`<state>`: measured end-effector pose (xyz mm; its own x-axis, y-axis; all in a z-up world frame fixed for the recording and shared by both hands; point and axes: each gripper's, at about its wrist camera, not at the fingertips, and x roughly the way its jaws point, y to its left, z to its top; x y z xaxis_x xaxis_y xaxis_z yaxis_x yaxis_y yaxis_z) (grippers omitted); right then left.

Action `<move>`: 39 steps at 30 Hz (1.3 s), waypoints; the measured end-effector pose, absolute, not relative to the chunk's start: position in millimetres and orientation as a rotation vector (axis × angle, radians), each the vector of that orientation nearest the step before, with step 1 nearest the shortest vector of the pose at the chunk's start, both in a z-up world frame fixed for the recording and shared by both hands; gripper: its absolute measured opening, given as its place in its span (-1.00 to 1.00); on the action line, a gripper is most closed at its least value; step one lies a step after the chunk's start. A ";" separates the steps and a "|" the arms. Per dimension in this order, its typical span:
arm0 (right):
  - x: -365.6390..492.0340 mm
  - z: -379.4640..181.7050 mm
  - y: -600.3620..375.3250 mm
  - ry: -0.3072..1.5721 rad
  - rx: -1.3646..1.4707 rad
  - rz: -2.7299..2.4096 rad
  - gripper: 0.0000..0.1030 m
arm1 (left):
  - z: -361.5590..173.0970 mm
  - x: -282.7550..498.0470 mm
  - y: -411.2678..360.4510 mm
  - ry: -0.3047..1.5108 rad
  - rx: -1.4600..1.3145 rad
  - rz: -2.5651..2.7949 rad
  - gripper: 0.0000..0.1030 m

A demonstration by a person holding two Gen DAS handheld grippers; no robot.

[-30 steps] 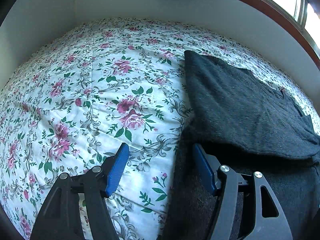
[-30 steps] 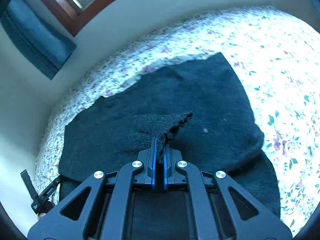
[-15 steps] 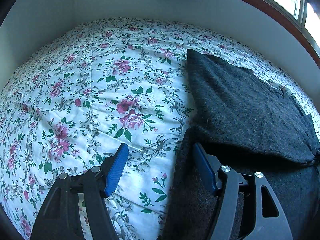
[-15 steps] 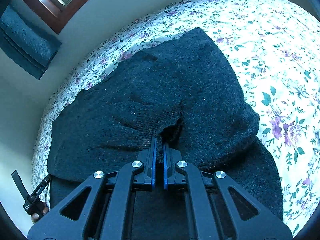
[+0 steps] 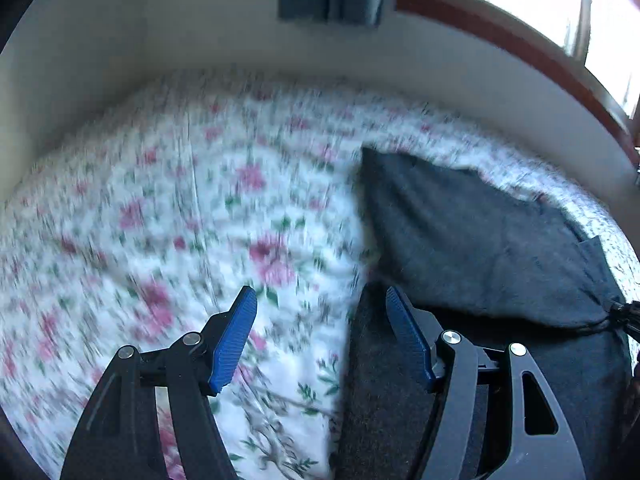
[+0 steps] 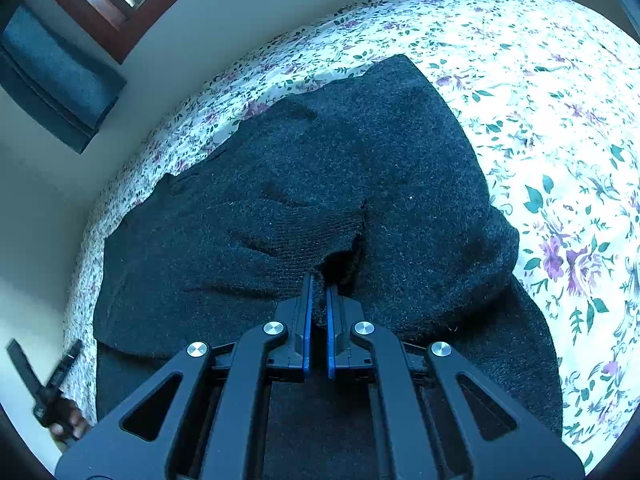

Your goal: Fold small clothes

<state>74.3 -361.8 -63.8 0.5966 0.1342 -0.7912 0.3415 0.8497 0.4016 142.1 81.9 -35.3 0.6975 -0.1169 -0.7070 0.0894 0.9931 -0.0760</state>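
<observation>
moved: left hand-held gripper (image 5: 320,336) raised, released | right hand-held gripper (image 6: 316,320) clenched on dark knit garment (image 6: 320,184) — fold to be laid flat on bed (image 6: 560,100), edges aligned before release

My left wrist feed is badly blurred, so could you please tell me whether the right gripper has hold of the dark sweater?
Observer: Yes. In the right wrist view the right gripper is shut on a bunched bit of the dark sweater.
Operator: Thank you. Is a layer folded over there?
Observer: Yes, a ribbed edge lies on top, just ahead of that gripper.
Operator: And is the sweater on the bed?
Observer: Yes, the floral bedspread shows beyond its far and right sides.
</observation>
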 end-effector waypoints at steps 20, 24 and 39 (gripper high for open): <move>40.9 -55.4 -378.5 0.865 0.716 -0.031 -0.72 | -72.5 204.0 66.5 0.956 0.036 -0.075 0.29; 6.1 -37.6 -386.4 0.839 0.723 0.015 -0.17 | -58.9 180.6 78.3 0.954 -0.025 -0.141 0.29; -175.5 -32.3 -418.8 0.911 0.755 0.042 0.10 | -56.4 1.9 111.0 1.087 -0.053 -0.447 0.29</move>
<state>-175.5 -418.8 -32.3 0.6309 0.3388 -0.6980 0.2723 0.7457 0.6081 1.9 111.0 -56.4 0.3853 -0.3759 -0.8427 0.3250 0.9100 -0.2574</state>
